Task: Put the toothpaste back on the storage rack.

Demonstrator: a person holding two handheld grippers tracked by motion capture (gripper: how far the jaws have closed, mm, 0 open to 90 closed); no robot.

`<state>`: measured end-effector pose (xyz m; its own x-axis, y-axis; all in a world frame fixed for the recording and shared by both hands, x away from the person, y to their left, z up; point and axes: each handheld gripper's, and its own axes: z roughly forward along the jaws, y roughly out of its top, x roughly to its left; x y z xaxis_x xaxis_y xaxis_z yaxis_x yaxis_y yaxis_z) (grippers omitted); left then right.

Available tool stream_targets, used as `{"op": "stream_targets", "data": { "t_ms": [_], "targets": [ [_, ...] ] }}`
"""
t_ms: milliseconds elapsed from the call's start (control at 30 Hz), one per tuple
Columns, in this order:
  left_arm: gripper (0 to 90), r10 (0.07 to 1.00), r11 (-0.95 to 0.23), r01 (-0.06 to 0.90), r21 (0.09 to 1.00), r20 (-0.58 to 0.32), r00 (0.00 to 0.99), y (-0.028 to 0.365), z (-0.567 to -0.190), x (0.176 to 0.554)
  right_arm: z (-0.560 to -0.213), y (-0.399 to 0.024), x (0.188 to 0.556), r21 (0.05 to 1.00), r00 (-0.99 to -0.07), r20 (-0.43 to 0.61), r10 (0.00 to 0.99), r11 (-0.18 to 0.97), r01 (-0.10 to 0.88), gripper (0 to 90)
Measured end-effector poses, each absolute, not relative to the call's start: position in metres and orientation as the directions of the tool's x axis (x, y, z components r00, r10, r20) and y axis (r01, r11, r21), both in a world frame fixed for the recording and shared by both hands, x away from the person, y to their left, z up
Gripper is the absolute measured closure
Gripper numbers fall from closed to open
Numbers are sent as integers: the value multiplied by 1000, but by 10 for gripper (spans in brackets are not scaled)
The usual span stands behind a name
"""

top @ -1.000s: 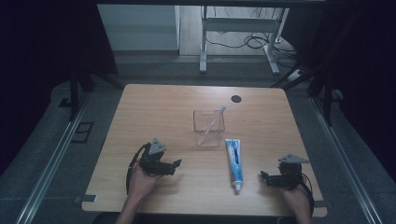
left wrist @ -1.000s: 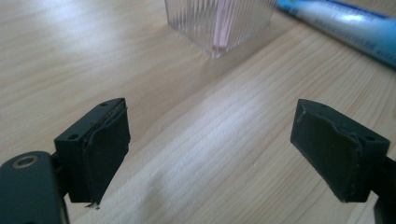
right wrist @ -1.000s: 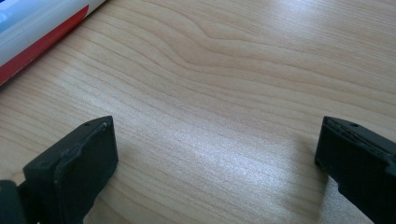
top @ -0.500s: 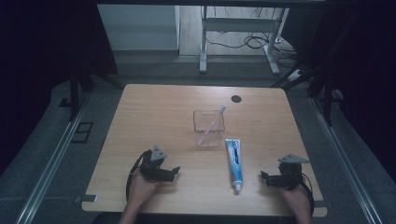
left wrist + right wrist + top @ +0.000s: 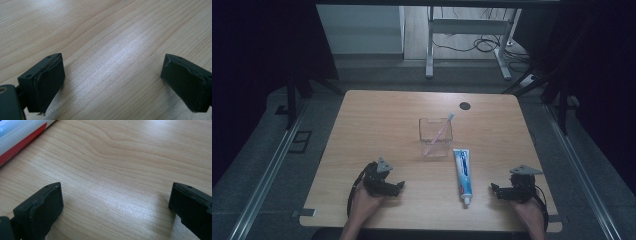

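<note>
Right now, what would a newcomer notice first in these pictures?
A clear cup stands mid-table with a pink toothbrush leaning inside it. Just right of it, a toothpaste tube lies flat. Near the front edge, the left gripper and right gripper rest open, holding nothing.

The high view is dim and bluish, with the room around the bench (image 5: 377, 125) nearly black. Both close views are brighter: a pale sheen of overhead light lies on the wood grain, and the nearest black pads look slightly soft.
</note>
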<state>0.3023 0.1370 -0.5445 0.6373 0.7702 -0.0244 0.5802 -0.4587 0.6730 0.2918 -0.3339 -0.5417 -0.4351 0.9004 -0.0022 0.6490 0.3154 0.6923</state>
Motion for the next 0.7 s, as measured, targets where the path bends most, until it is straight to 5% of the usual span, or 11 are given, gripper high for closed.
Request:
{"op": "stream_targets", "data": {
  "t_ms": [700],
  "targets": [
    [53, 772, -458, 582, 672, -24, 635, 137, -544, 302, -521, -323, 294, 664, -503, 44, 863, 351, 660, 29]
  ]
}}
